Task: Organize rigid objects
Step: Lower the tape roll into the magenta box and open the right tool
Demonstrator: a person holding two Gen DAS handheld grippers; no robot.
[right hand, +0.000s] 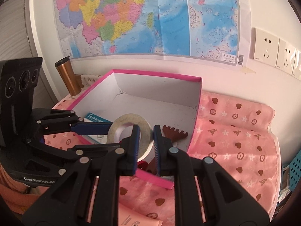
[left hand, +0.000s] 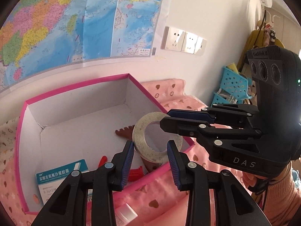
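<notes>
Left wrist view: the tape roll [left hand: 157,136] hangs over the near right corner of the pink box [left hand: 79,86], just ahead of the left gripper [left hand: 150,162], whose fingers stand apart and touch nothing. The right gripper [left hand: 167,117] comes in from the right and pinches the roll's far rim.

Right wrist view: the right gripper [right hand: 146,141] is clenched on the roll's [right hand: 129,130] ring wall, one finger through the hole. The roll stands tilted above the box [right hand: 156,75] floor, near a brown comb [right hand: 175,133]. The right hand is the nearer one; I judge it only needs to lower and let go.
</notes>
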